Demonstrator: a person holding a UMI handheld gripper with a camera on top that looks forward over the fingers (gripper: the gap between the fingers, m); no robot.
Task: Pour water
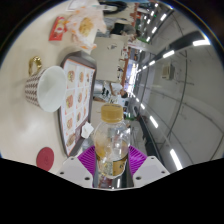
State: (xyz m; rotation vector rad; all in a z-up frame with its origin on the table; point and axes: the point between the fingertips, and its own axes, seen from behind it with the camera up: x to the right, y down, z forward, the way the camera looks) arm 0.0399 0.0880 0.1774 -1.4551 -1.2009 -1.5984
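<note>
Gripper (112, 165) is clamped on a clear bottle (113, 148); both purple pads (88, 158) press its sides. Bottle holds yellowish liquid low down, has a pale cap or neck at its top and a label band I can't read.

Gripper view only:
- Whole scene is rolled hard, so the gripper looks tilted well over. Judgement: mid-carry or starting the pour tilt.
- Table (25, 65) with pale top lies left of the bottle. Striped paper cup (47, 92) stands on it, open mouth visible, well apart from the bottle. Likely pour target.
- Picture menu card (76, 100) sits between cup and bottle.
- Small dark red round thing (45, 157) on the table near the left finger; can't tell what it is.
- Far end of table: food and wrappers (82, 30), blurred.
- Ceiling light strips (170, 70) fill the right side.

Doing the step well (my read):
- Can't tell if the cap is off; check first.
- Bring bottle mouth over the cup rim before tilting further.
- Tilt slowly; the light paper cup tips easily if knocked.
- Keep the grip firm; a smooth bottle can slip.
</note>
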